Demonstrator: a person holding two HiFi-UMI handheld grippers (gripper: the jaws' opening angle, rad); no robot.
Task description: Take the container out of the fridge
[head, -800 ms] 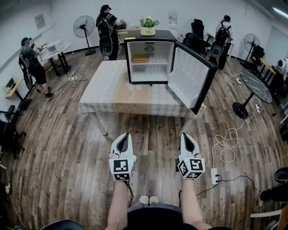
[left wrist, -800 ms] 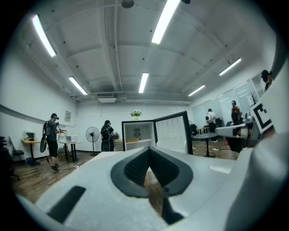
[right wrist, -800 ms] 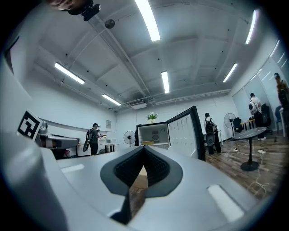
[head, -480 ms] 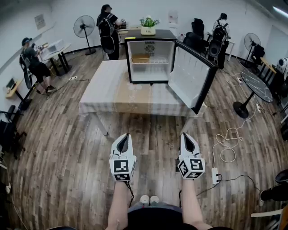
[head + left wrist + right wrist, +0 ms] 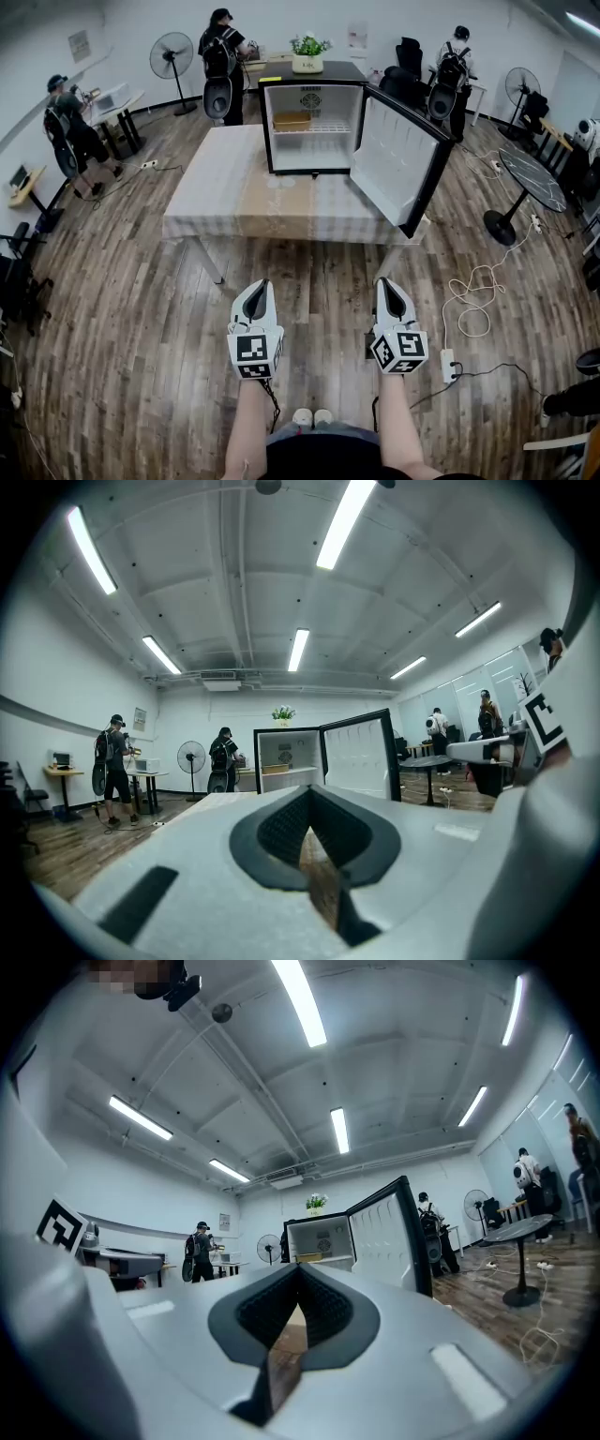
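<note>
A black mini fridge point(image 5: 312, 127) stands on the far side of a table point(image 5: 234, 197), its door point(image 5: 394, 164) swung open to the right. On its upper shelf sits a tan container point(image 5: 292, 120), also seen small in the left gripper view as a container point(image 5: 273, 770) and in the right gripper view as a container point(image 5: 309, 1256). My left gripper point(image 5: 258, 286) and right gripper point(image 5: 386, 284) hang side by side over the wood floor, well short of the table. Both are shut and hold nothing.
A potted plant point(image 5: 308, 52) sits on top of the fridge. A white cable and power strip point(image 5: 448, 366) lie on the floor right of my right gripper. A round black table point(image 5: 530, 183) stands at the right. People, desks and fans point(image 5: 172, 56) line the back wall.
Both grippers hold still. The person at the left desk has walked further left, and the person at the back right has shifted slightly.
</note>
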